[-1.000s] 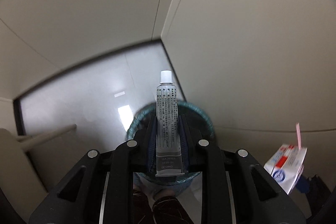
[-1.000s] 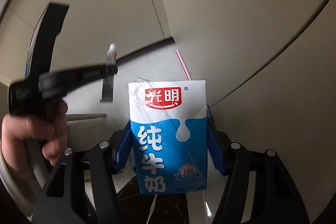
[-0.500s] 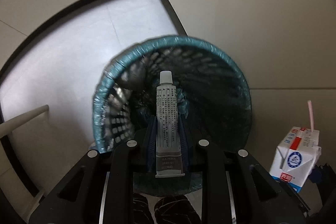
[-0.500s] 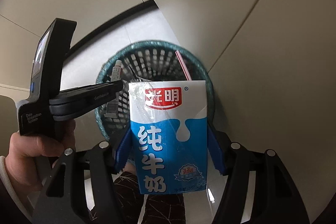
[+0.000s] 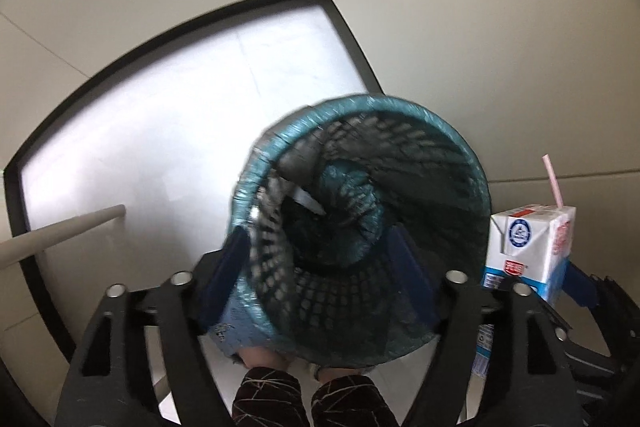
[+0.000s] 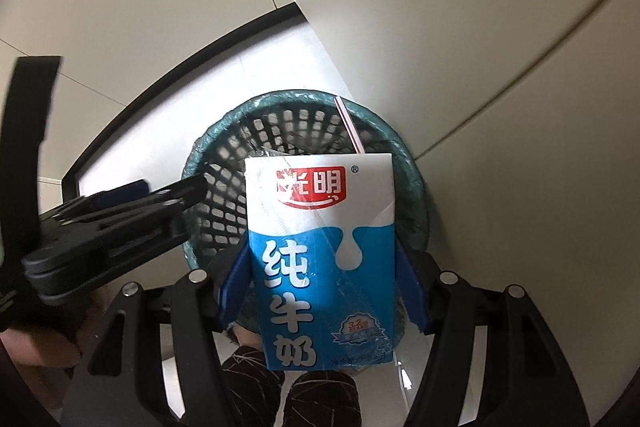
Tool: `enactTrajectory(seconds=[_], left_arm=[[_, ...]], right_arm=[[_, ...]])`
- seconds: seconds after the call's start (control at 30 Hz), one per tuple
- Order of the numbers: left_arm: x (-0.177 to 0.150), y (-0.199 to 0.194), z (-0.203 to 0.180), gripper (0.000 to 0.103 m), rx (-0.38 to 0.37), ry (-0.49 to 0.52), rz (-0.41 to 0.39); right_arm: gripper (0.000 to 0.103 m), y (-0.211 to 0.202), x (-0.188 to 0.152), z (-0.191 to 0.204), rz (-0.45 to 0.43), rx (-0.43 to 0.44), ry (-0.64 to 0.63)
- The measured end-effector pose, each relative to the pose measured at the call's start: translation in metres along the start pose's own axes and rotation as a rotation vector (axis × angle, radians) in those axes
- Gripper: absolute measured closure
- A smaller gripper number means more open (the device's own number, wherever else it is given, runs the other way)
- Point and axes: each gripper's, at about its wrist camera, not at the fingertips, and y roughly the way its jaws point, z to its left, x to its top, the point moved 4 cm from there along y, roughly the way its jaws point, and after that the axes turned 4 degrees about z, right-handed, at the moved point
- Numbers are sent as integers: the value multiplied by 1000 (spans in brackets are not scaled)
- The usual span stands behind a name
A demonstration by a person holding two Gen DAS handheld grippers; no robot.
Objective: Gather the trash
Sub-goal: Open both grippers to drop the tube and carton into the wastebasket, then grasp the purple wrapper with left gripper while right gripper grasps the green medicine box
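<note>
Gone from the left claw point(image 5: 320, 275) is the tube, now a pale sliver deep in the bin point(image 5: 440, 163); its jaws are opening, nothing between them. Right claw point(image 6: 322, 283) grips one blue-and-white milk carton point(image 6: 320, 259) above it. One round mesh bin, teal-lined, stands on glossy floor point(image 5: 180, 131) in a corner of two beige walls point(image 5: 480, 7).

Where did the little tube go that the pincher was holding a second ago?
The left gripper came down over the bin; its jaws are opening, with nothing between them now. The tube seems to lie inside the bin. The right gripper still holds the milk carton.
</note>
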Motion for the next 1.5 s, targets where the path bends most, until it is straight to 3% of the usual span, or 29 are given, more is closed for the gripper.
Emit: enactTrajectory(seconds=[0.2,0.33,0.6,0.8,0.93,1.07,1.33,1.5], left_arm=[[8,-13,18,12,46,-15,-27],[15,-27,23,10,59,-40,-33],[23,-85,17,6,96,-53,-61],[24,-166,0,6,121,-34,-78],[26,-242,-11,6,132,-31,-116],[30,-317,-21,6,120,-22,-159],[42,-452,-66,6,101,103,-231],[52,-513,-111,6,83,170,-264]], right_arm=[[41,3,2,6,-11,-9,-25],[24,-9,-1,6,-27,-27,-36],[9,-67,-5,0,-67,-50,5],[8,-161,-19,10,-82,-75,5],[8,-237,-30,22,-61,-49,27],[8,-315,-29,32,-92,-24,-12],[8,-480,-8,21,-273,11,-29],[8,-558,0,-14,-404,-44,21]])
